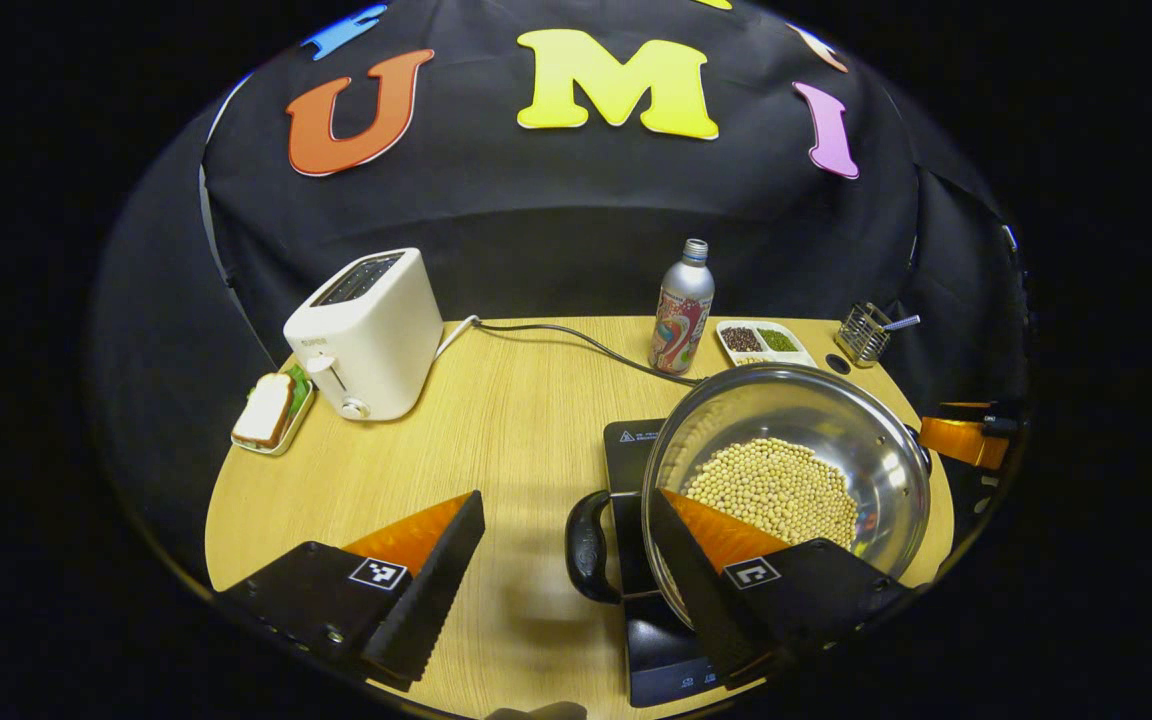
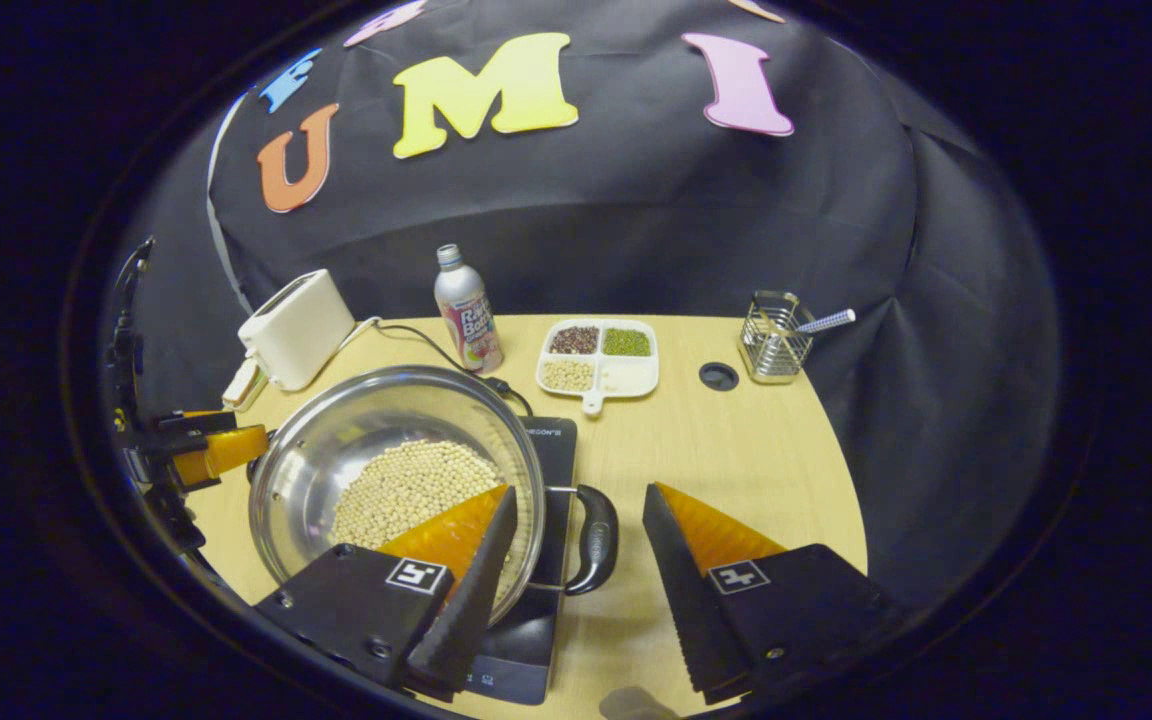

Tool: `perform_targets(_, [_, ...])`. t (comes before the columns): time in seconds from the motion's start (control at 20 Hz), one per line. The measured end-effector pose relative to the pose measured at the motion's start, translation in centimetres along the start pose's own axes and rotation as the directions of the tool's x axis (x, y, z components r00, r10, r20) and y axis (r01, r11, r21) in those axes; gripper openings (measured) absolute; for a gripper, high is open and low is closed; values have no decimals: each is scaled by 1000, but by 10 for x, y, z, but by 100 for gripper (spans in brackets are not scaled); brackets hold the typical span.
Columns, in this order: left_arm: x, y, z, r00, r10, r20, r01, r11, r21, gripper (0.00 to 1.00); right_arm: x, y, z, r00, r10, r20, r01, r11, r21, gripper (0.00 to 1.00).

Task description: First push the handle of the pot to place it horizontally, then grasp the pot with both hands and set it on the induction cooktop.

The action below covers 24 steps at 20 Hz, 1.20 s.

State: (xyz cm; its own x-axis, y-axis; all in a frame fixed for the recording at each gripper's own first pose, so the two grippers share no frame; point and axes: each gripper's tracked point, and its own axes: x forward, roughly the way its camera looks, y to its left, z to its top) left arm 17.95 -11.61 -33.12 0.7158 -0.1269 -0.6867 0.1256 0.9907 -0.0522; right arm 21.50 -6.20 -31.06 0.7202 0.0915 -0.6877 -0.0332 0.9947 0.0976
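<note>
Presently the pot (image 1: pixel 796 470) is seen on the induction cooktop (image 1: pixel 661 650); each gripper, left gripper (image 1: pixel 566 560) and right gripper (image 2: pixel 581 545), is held wide open, a pot handle (image 1: pixel 588 545) between its jaws, ungripped.

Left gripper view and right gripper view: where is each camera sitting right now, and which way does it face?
Left gripper view: rides the left claw, open astride the black left handle of the steel pot of soybeans; faces the white toaster.
Right gripper view: rides the right claw, open astride the pot's black right handle; faces the white divided dish.
Both share the pot, the black induction cooktop, the toaster and the wooden table.
</note>
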Motion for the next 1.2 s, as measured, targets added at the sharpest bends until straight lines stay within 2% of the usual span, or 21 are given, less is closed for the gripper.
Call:
perform_targets(0.35, [-37, 0, 17, 996, -22, 88, 21, 1000, 10, 99, -39, 32, 17, 996, -5, 89, 12, 997, -75, 81])
perform_targets(0.6, [-93, 9, 45, 978, -15, 210, 2, 998, 65, 98, -91, 61, 39, 980, -2, 199, 32, 988, -150, 81])
perform_targets(0.8, [-151, 21, 76, 942, -17, 336, -7, 997, 72, 98, -150, 89, 67, 947, 2, 322, 66, 977, -200, 81])
perform_targets(1.05, [-227, 46, 106, 880, -14, 474, -8, 999, 45, 97, -231, 126, 97, 888, 15, 460, 92, 974, -209, 84])
perform_targets(1.15, [-256, 59, 123, 848, -8, 531, -21, 999, 49, 97, -262, 139, 107, 857, 17, 514, 97, 976, -194, 97])
perform_targets(1.2, [-272, 65, 127, 831, -6, 556, -28, 998, 52, 97, -278, 146, 112, 845, 22, 535, 91, 979, -184, 100])
